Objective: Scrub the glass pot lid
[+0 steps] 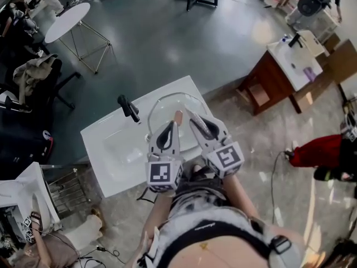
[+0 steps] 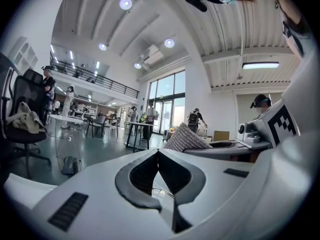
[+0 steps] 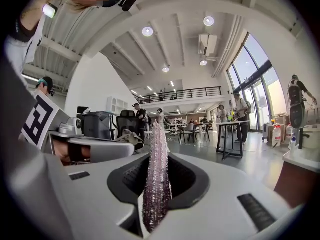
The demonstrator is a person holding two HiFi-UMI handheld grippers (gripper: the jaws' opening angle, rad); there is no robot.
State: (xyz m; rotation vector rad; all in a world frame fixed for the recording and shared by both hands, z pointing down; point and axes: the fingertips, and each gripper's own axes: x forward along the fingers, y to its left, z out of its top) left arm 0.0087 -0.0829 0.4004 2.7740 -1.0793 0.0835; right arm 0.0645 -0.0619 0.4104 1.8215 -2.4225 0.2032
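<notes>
The glass pot lid point(image 1: 167, 100) shows as a clear round disc with a thin rim on the right part of the white sink point(image 1: 106, 144), partly hidden under both grippers. My right gripper point(image 1: 192, 119) is shut on a pinkish glittery scrub pad point(image 3: 156, 171), which stands on edge between its jaws and pokes out over the lid point(image 1: 178, 116). My left gripper point(image 1: 172, 126) hangs just left of it, jaws shut tip to tip point(image 2: 158, 152) with nothing seen between them. The pad point(image 2: 184, 138) also shows to that gripper's right.
A black faucet point(image 1: 128, 108) stands at the sink's back left. A wooden cabinet with a second basin point(image 1: 284, 66) is to the right, a round white table point(image 1: 67, 21) and office chairs point(image 1: 33, 82) at far left. A cable and a red object point(image 1: 315, 151) lie on the floor.
</notes>
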